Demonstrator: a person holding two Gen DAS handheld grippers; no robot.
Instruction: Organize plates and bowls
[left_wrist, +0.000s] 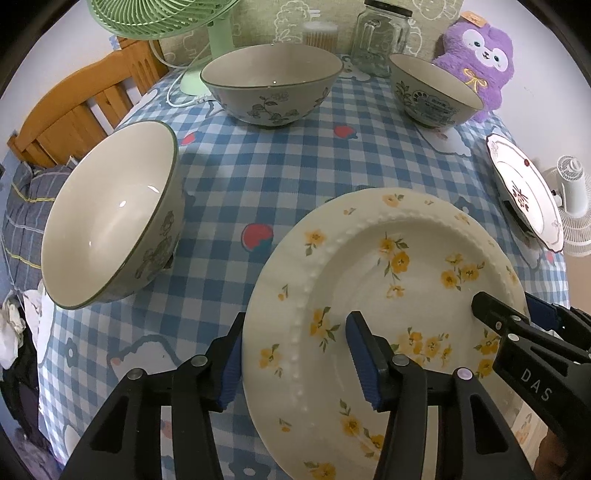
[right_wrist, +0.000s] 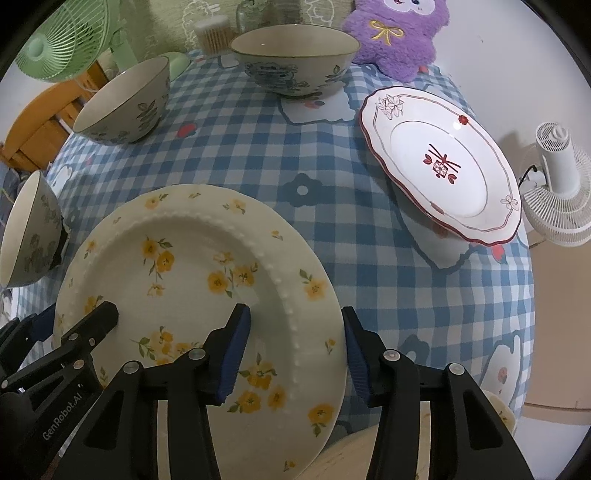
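Observation:
A cream plate with yellow flowers (left_wrist: 391, 295) (right_wrist: 192, 280) lies at the near edge of the checked table. My left gripper (left_wrist: 295, 354) straddles its left rim, jaws wide apart, one finger inside, one outside. My right gripper (right_wrist: 295, 350) straddles its right rim the same way, and shows in the left wrist view (left_wrist: 517, 325). Neither visibly clamps the rim. A white plate with red trim (right_wrist: 439, 166) (left_wrist: 524, 188) lies to the right. Three flower-patterned bowls stand around: near left (left_wrist: 114, 218) (right_wrist: 29, 229), far middle (left_wrist: 273, 81) (right_wrist: 125, 99), far right (left_wrist: 432, 88) (right_wrist: 295, 55).
A green fan (left_wrist: 166, 22), a glass jar (left_wrist: 380, 37), a toothpick holder (left_wrist: 319, 35) and a purple plush toy (left_wrist: 476, 55) stand along the far edge. A wooden chair (left_wrist: 74, 107) is at the left. A white fan (right_wrist: 557, 184) is beyond the right edge.

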